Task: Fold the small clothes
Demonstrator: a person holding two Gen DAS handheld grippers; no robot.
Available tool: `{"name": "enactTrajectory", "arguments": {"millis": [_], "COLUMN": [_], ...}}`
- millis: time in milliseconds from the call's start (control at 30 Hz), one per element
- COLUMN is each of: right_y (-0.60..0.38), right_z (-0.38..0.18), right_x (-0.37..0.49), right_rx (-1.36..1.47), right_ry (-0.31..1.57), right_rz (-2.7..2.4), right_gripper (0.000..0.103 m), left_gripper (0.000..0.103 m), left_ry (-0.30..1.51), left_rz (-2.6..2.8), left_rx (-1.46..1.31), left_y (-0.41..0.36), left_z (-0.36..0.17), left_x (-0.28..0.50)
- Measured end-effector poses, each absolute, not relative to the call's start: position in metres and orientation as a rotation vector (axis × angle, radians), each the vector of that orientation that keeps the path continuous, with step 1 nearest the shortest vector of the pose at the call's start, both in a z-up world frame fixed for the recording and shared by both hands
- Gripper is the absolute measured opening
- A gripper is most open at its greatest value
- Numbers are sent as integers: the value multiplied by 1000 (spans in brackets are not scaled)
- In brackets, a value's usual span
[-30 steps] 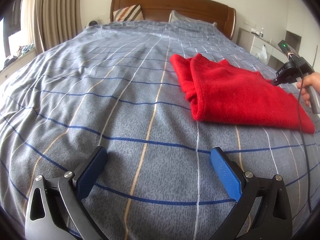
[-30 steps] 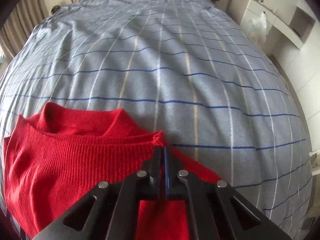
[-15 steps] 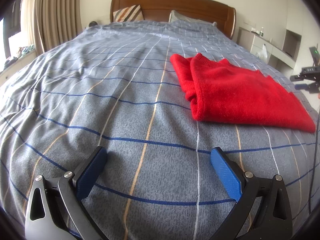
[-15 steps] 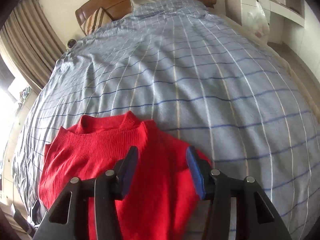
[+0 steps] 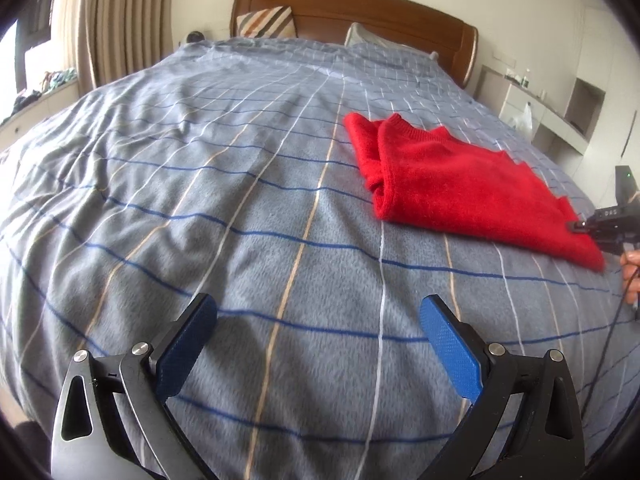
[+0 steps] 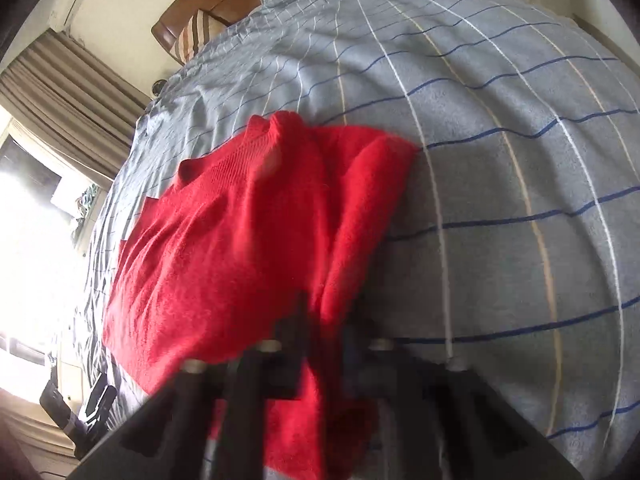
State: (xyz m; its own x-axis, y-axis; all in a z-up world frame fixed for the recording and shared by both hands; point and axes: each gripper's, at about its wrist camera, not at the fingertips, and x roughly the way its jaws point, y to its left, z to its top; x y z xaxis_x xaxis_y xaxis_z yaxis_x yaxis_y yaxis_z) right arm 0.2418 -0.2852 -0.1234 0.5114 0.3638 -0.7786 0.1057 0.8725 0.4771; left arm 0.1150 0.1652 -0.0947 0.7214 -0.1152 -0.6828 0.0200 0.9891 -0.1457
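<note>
- Your left gripper (image 5: 318, 328) hung over bare bedspread with its blue pads (image 5: 450, 350) spread wide apart and nothing between them.
- Your right gripper (image 6: 324, 320) was closing its jaws on the near edge of the red sweater (image 5: 460, 184). The right wrist view was blurred, but red knit showed between the fingers, and in the left wrist view the tip sat right at the sweater's near right corner.
- The sweater lay folded on the right half of the bed (image 5: 200, 200), collar toward the headboard (image 5: 360, 12), flat on the grey checked bedspread (image 6: 500, 160).
- Between your left gripper and the sweater there was only open bedspread with a few soft wrinkles; nothing stood in the way.
- A striped cushion (image 5: 266, 22) and a pillow (image 5: 380, 40) sat at the head of the bed, well apart from the sweater.
- Curtains (image 5: 108, 20) hung along the left side of the bed, beside a bright window sill with some small clutter that was too small to tell.
- A white shelf unit (image 5: 560, 112) ran along the right wall, with a plastic bag (image 5: 524, 118) hanging near it.
- A black cable (image 5: 612, 332) trailed down from your right hand (image 5: 632, 276) across the bedspread's right edge, clear of the sweater.
</note>
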Motion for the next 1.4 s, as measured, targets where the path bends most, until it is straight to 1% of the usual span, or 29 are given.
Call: {"name": "enactTrajectory", "arguments": {"millis": [67, 167, 267, 333, 467, 633, 667, 700, 733, 767, 800, 900, 1033, 1100, 1167, 1267, 1367, 1400], "right_y": [-279, -254, -200, -158, -77, 3, 11, 15, 16, 16, 12, -8, -40, -41, -32, -5, 26, 35], "right_z": [-106, -64, -27, -15, -23, -59, -68, -78, -87, -93, -92, -69, -26, -18, -27, -51, -82, -95], "right_x": [240, 244, 264, 282, 318, 341, 341, 343, 341, 342, 339, 328, 309, 302, 297, 287, 274, 271], "right_rx": [496, 535, 488, 474, 421, 339, 340, 369, 429, 499, 557, 608, 516, 355, 233, 134, 44, 5], "right_ry": [998, 915, 879, 884, 920, 1016, 1038, 1072, 1111, 1132, 1126, 1054, 920, 903, 931, 959, 981, 1021], "right_rz": [152, 232, 348, 421, 501, 527, 534, 557, 601, 647, 685, 767, 774, 684, 661, 714, 753, 760], "right_gripper": [9, 9, 9, 9, 9, 10, 13, 19, 23, 36, 43, 44, 49, 49, 49, 36, 31, 25], "left_gripper": [102, 102, 102, 102, 102, 102, 102, 102, 102, 102, 102, 102, 102, 102, 102, 102, 102, 102], "left_ry": [760, 719, 699, 714, 736, 746, 750, 752, 753, 754, 753, 752, 751, 750, 751, 753, 753, 753], "left_rz": [-55, -4, 47, 80, 111, 121, 120, 120, 119, 117, 115, 110, 111, 113, 115, 115, 113, 113], "left_rx": [-151, -176, -222, -255, -316, -276, -273, -273, -276, -281, -287, -304, -322, -325, -320, -304, -296, -292], "left_y": [174, 188, 204, 214, 231, 226, 225, 226, 227, 227, 228, 231, 233, 232, 231, 231, 229, 230], "left_z": [-93, -86, -85, -90, -98, -102, -103, -103, -103, -103, -103, -102, -102, -102, -102, -102, -103, -103], "left_x": [108, 108, 117, 121, 123, 126, 126, 126, 126, 127, 126, 126, 126, 125, 125, 125, 124, 123]}}
